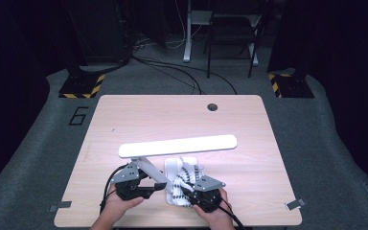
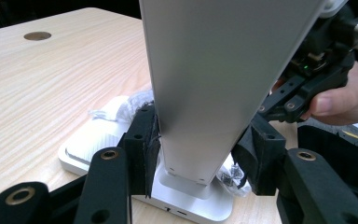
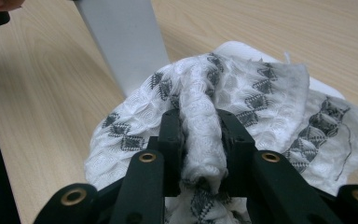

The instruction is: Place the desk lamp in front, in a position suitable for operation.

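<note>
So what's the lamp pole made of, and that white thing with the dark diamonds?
The lamp arm looks like smooth silvery metal, maybe aluminium: flat, matte and evenly grey. It could be painted plastic. The cloth looks like soft woven fabric, probably cotton: it bunches in folds, has a bumpy weave and loose threads at its edge.

Lamp: white desk lamp (image 1: 177, 146) near the table's (image 1: 124, 115) front edge
Cloth: patterned cloth (image 1: 186, 184) on its base (bunched)
Grippers: left gripper (image 1: 155, 188) at lamp arm; right gripper (image 1: 191, 194) on cloth

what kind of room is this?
Probably a lab or recording studio: a lone wooden table on grey carpet, dark curtains around, hazard-striped stand bases, loose floor cables and a floor marking "6".
</note>
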{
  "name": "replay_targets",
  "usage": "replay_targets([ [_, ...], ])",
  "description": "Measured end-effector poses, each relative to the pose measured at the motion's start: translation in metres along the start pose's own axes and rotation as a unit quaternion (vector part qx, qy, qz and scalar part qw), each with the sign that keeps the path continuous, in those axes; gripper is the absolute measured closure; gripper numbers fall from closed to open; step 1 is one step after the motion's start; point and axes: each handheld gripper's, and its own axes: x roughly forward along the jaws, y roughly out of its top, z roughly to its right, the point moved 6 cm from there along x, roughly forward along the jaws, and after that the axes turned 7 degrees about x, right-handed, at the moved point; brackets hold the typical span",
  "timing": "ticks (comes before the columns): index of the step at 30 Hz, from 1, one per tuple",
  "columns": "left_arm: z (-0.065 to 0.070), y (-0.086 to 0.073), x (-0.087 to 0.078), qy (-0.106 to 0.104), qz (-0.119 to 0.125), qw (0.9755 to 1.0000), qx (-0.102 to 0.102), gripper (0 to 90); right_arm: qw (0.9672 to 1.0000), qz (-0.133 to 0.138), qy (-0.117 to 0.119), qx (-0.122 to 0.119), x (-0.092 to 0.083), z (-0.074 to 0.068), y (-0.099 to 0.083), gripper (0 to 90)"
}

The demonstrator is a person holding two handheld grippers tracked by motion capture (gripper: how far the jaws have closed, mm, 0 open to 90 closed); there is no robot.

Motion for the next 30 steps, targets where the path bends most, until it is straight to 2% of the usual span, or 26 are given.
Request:
replay_targets([
  [4, 0.001, 0.001, 0.001, 0.006, -0.001, 1.0000, 0.000, 53.3, 0.9999, 0.010, 0.007, -0.001, -0.007, -0.002, 0.008, 73.8],
  [5, 0.001, 0.001, 0.001, 0.009, -0.004, 1.0000, -0.001, 53.3, 0.9998, 0.016, 0.010, -0.006, -0.012, -0.002, 0.015, 74.0],
  [8, 0.001, 0.002, 0.001, 0.010, -0.005, 0.9999, -0.002, 53.4, 0.9996, 0.023, 0.010, -0.012, -0.017, -0.003, 0.022, 74.2],
  [9, 0.001, 0.002, 0.001, 0.010, -0.006, 0.9999, -0.003, 53.4, 0.9992, 0.032, 0.012, -0.018, -0.024, -0.003, 0.031, 74.4],
  [13, 0.001, 0.002, 0.001, 0.011, -0.005, 0.9999, -0.005, 53.4, 0.9979, 0.057, 0.021, -0.021, -0.035, -0.008, 0.050, 74.6],
  [18, 0.001, 0.001, 0.001, 0.012, -0.005, 0.9999, -0.005, 53.5, 0.9956, 0.080, 0.031, -0.037, -0.045, -0.017, 0.070, 74.7],
  [22, 0.001, 0.001, 0.001, 0.012, -0.004, 0.9999, -0.005, 53.5, 0.9944, 0.091, 0.037, -0.038, -0.049, -0.022, 0.081, 74.7],
  [30, 0.001, 0.001, 0.001, 0.013, -0.003, 0.9999, -0.004, 53.5, 0.9903, 0.114, 0.054, -0.059, -0.050, -0.035, 0.104, 74.7],
])
